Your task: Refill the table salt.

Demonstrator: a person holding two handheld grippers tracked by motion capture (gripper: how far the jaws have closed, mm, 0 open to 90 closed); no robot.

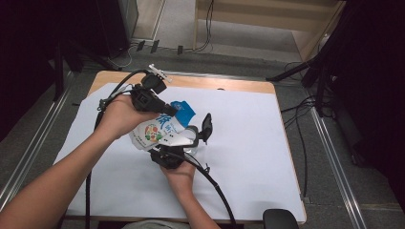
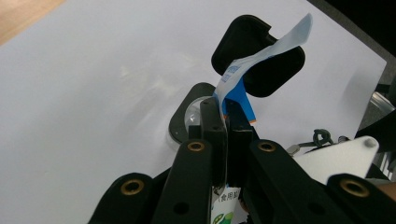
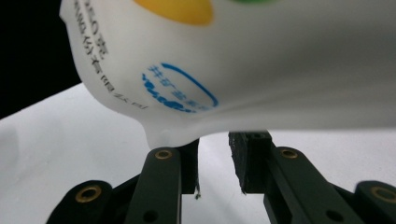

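Bench [image 1: 267, 88] is wood, covered almost edge to edge by a white sheet [image 1: 248, 157]; only a strip of wood shows along the far edge.

Your work piece is a white food pouch [image 1: 155, 131] with a fruit print, blue lettering and a blue top. It is held up over the middle of the sheet, tilted, blue top toward the far right.

Your left hand [image 1: 119, 114] comes in from the near left and carries the left claw [image 2: 224, 119]. In the left gripper view its jaws are clamped tight on the pouch's thin top edge, and a pale torn strip [image 2: 275, 46] with blue on its underside curls up and away to the right past the jaws. Beyond it, one black pad of the other claw shows against the sheet.

Your right hand [image 1: 179, 174] comes in from the near edge, just under the pouch, with the right claw [image 3: 212, 161] pointing up and far. In the right gripper view the pouch's bottom corner [image 3: 161, 135] hangs just over the left jaw, while the right jaw stands apart with sheet showing in the gap. Jaws are narrow, not pressing the pouch from both sides. Whether the left pad touches the corner, you cannot tell.

Black cables trail from both claws toward you.
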